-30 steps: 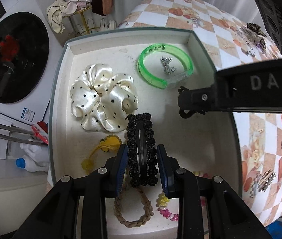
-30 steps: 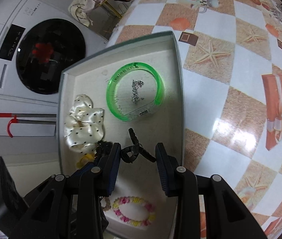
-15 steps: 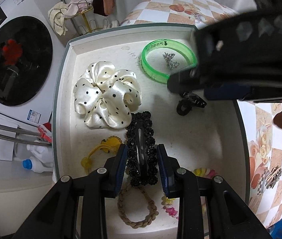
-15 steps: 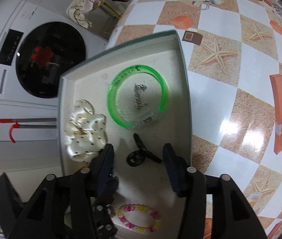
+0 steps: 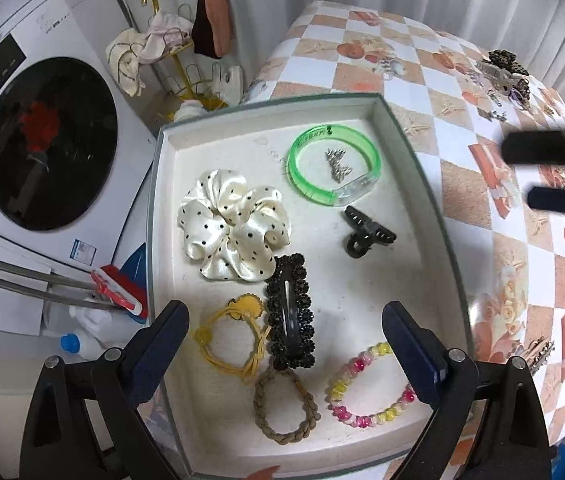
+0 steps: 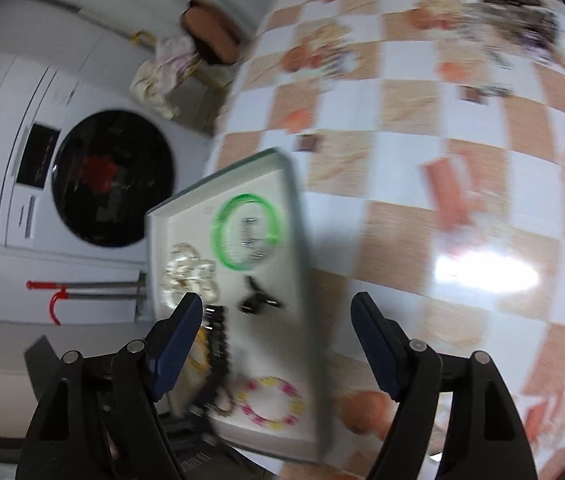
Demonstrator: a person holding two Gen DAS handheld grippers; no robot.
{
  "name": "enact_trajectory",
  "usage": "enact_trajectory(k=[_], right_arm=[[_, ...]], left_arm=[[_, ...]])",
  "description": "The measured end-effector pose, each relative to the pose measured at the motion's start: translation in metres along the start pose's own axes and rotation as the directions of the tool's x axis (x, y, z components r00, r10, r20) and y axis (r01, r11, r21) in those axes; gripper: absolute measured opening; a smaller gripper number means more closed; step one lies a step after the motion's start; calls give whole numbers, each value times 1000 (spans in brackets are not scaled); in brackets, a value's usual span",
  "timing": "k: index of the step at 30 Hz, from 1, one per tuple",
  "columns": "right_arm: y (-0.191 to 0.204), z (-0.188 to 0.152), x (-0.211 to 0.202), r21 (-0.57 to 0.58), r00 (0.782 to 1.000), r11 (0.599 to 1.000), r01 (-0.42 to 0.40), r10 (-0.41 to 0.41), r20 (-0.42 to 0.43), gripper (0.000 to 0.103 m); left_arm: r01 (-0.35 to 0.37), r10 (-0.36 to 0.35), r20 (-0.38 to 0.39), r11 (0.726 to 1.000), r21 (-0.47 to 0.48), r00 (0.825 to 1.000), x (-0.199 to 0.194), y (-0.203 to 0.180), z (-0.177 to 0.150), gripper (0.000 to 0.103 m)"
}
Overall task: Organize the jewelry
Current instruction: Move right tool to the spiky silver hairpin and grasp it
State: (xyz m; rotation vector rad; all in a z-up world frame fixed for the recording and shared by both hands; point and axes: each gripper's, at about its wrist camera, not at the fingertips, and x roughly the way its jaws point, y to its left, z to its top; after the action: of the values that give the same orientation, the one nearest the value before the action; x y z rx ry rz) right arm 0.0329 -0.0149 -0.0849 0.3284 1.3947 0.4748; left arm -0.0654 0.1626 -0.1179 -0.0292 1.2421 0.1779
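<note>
In the tray point(image 5: 414, 152), nearest the left gripper point(image 5: 282, 344), lie a braided tan tie point(image 5: 285, 404) and a pink-and-yellow bead bracelet point(image 5: 366, 386). That gripper's jaws have just sprung wide and hold nothing; the black beaded clip point(image 5: 291, 317) lies flat between them, touched by neither pad. Just left of the clip sits a yellow tie point(image 5: 234, 336). Beyond it rests a cream scrunchie point(image 5: 234, 226) with black dots, and to the right a small black claw clip point(image 5: 364, 232). At the far end a green bangle point(image 5: 334, 164) rings some small silver pieces point(image 5: 338, 162); dark writing on its rim is too small to read. The right gripper point(image 6: 278, 340), blurred, has also been opening and is empty, hanging over the tray's right edge and the checked cloth point(image 6: 422, 120). Far across the cloth lies more jewelry point(image 5: 502, 72).
</note>
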Motion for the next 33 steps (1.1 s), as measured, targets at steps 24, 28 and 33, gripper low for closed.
enact_trajectory(k=[24, 28, 33], right_arm=[[-139, -127, -26, 340, 962, 903, 261, -215, -167, 56], [-136, -130, -15, 358, 960, 892, 276, -236, -152, 44], [-126, -131, -11, 280, 935, 893, 353, -327, -136, 27]], left_arm=[[89, -82, -39, 970, 227, 996, -27, -73, -7, 101], [95, -86, -43, 958, 270, 995, -26, -83, -8, 101], [107, -97, -47, 938, 330, 994, -26, -101, -8, 101]])
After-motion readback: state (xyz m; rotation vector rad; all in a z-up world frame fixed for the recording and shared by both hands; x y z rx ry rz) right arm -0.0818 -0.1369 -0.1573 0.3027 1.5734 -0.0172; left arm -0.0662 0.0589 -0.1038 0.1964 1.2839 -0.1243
